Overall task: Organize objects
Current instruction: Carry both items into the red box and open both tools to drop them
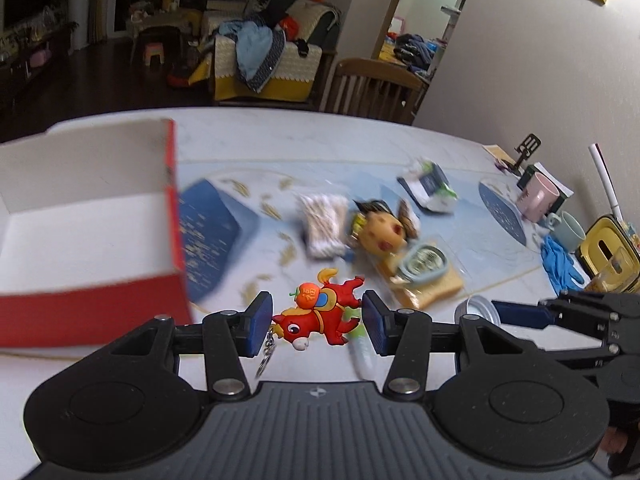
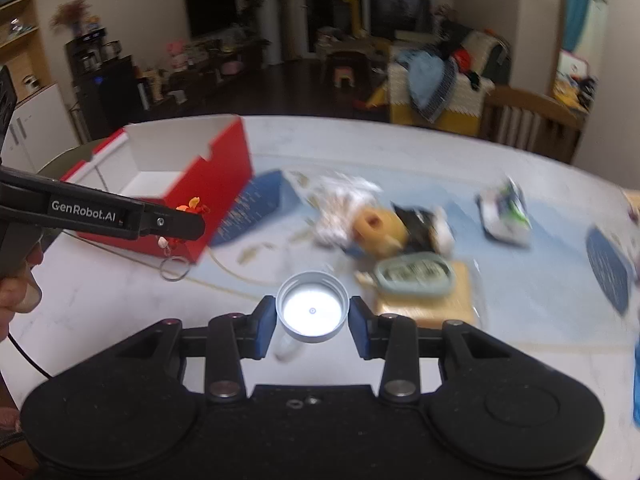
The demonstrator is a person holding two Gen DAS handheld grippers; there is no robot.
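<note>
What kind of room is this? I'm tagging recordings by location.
Most likely a home's open dining and living area: a dining table with a wooden chair, a clothes-strewn sofa and a television.

Right gripper (image 2: 312, 320) has its blue pads pinched on either side of a round white jar lid (image 2: 311, 309), held hollow side up, clear of the table (image 2: 120, 300). Over on the left the other gripper (image 2: 176, 224) pokes in sideways with a little red and orange toy (image 2: 194, 205) caught in it, a metal key ring (image 2: 174, 269) dangling underneath. Just behind that sits an open red box (image 2: 208, 176) with a white inside. Past the lid it's a blurry heap: a yellow plush thing (image 2: 378, 224), a green oval dish (image 2: 416, 273) resting on a tan slab (image 2: 460, 300), and a crumpled white packet (image 2: 506, 212) further right.
</note>
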